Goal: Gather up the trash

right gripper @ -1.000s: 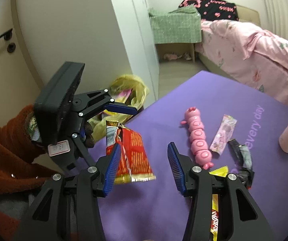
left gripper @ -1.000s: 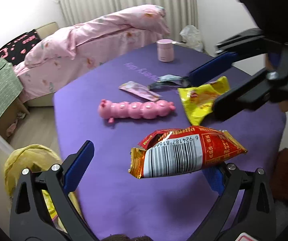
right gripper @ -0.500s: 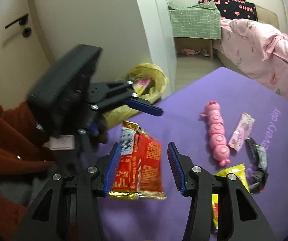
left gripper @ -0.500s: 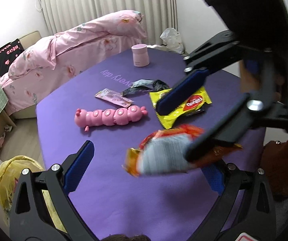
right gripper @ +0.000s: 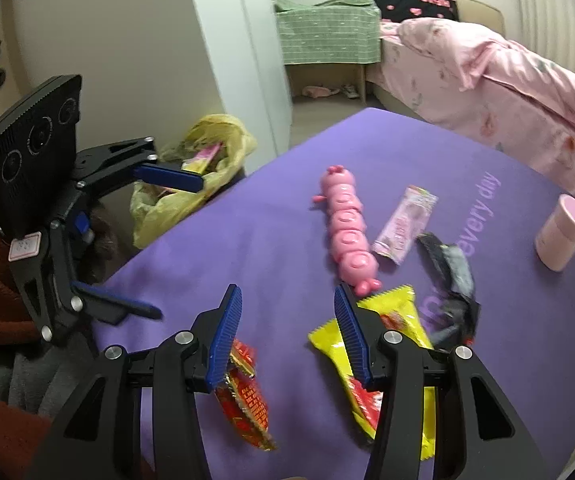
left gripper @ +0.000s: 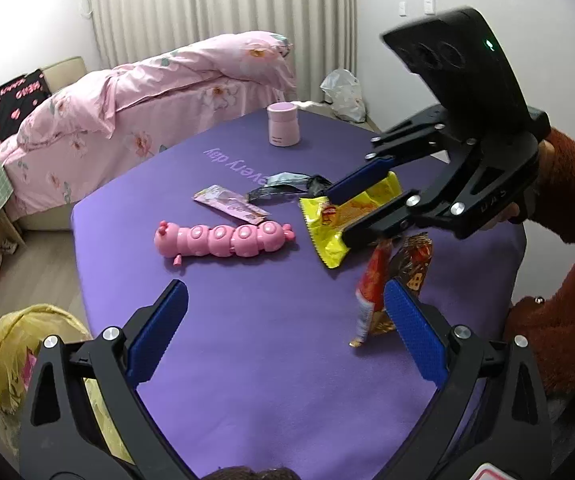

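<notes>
A red snack wrapper hangs tilted over the purple table, blurred, free of both grippers; it also shows in the right wrist view below the left finger. My left gripper is open and empty. My right gripper is open, above a yellow wrapper, which the left wrist view also shows. A pink wrapper and a dark crumpled wrapper lie further back. A yellow trash bag sits on the floor beside the table.
A pink caterpillar toy lies mid-table. A pink cup stands at the far edge. A bed with pink bedding is behind the table. A white wall corner stands by the trash bag.
The red wrapper was in my left gripper's jaws; it has left them and now hangs tilted and blurred under the right gripper. The right gripper swung in above the yellow wrapper.
</notes>
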Demonstrator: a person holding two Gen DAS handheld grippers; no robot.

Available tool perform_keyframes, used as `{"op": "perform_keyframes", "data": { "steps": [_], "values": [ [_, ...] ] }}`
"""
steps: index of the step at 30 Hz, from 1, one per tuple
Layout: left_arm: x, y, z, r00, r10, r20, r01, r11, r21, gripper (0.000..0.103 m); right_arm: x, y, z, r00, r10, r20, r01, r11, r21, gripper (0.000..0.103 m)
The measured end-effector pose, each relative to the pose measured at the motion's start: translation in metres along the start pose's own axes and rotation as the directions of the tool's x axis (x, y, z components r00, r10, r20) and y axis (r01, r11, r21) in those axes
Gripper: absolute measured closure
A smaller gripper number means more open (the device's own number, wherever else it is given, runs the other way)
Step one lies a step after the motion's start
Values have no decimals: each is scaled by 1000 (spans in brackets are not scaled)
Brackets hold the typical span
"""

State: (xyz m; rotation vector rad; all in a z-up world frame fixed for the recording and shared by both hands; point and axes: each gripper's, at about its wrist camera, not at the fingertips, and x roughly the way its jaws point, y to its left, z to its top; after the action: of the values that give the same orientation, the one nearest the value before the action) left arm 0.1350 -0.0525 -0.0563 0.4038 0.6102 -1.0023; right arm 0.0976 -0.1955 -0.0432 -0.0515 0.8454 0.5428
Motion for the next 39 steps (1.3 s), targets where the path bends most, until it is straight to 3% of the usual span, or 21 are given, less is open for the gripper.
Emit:
{"op": "perform_keyframes", "data": {
  "steps": [2, 6, 8, 12, 17, 21, 24, 29, 30, 31, 35, 39],
  "values": [
    [1, 7, 0, 1000, -7, -6, 7, 999, -54, 9, -10, -9, -2, 999, -27, 28, 26, 999, 35, 57],
    [8, 14, -3, 989, -143, -22, 135, 967, -214, 9, -37, -25, -12, 990, -98, 98, 86, 989, 118, 57],
    [18, -1, -5, 980, -191, -46, 179, 964, -196, 9, -51, -36, -18, 981, -146, 126, 124, 978, 165, 57],
    [44, -32, -3, 974, -197, -111, 181, 973, -143, 9, -79, -59, -38, 949, -279, 148, 232, 934, 272, 57],
    [73, -63, 0, 973, -153, -174, 140, 986, -87, 10, -96, -77, -58, 929, -341, 142, 274, 894, 356, 57],
    [78, -57, 1, 963, -181, -201, 151, 977, -153, 29, -96, -75, -68, 925, -357, 133, 298, 895, 331, 57],
    [70, -42, -2, 973, -149, -178, 109, 970, -217, 54, -88, -72, -68, 931, -338, 135, 285, 908, 306, 57],
    [60, -25, -8, 972, -147, -182, 91, 954, -287, 68, -65, -71, -53, 950, -285, 129, 248, 937, 248, 57],
    [54, -23, -10, 976, -131, -173, 77, 954, -290, 81, -57, -72, -46, 953, -278, 121, 246, 942, 228, 57],
    [48, -20, -10, 979, -117, -165, 64, 953, -296, 85, -50, -73, -41, 955, -273, 114, 244, 945, 217, 57],
    [27, -4, -10, 992, -50, -119, 8, 942, -334, 86, -9, -88, -22, 969, -244, 34, 234, 955, 183, 57],
    [6, 12, -13, 996, -2, -87, -31, 927, -375, 85, 26, -98, -14, 961, -270, -55, 276, 949, 155, 57]
  ]
}}
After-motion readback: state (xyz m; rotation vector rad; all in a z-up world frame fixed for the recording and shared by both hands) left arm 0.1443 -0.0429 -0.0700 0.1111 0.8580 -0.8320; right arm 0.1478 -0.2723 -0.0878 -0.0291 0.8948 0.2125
